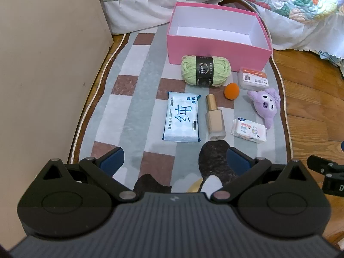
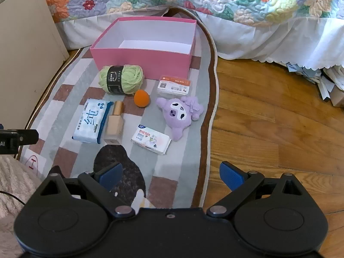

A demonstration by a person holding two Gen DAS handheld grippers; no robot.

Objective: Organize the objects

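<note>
Both grippers are held above the near end of the rug [image 1: 137,99], angled steeply down toward the items; the left gripper [image 1: 175,161] has its fingers [image 1: 112,160] spread wide with nothing between them, over bare rug just short of the wipes [image 1: 182,118] and the bottle [image 1: 215,118]; the right gripper [image 2: 172,176] likewise has its fingers [image 2: 231,176] wide apart and holds nothing, straddling the rug's right edge and the wood floor [image 2: 279,111].

The items lie in a loose cluster on the rug, none touched by either gripper; a pink box [image 1: 215,49] stands open and empty at the far end; yarn [image 1: 206,69] rests against its front wall; a card pack [image 1: 253,78] sits just beside the box's right corner; an orange ball [image 1: 231,90] lies between yarn and plush [image 1: 266,105]; a small tissue pack [image 1: 249,130] lies nearest the right gripper.

A bed [image 2: 193,4] with a floral quilt runs behind the box; a beige panel [image 1: 49,64] stands on the left.
</note>
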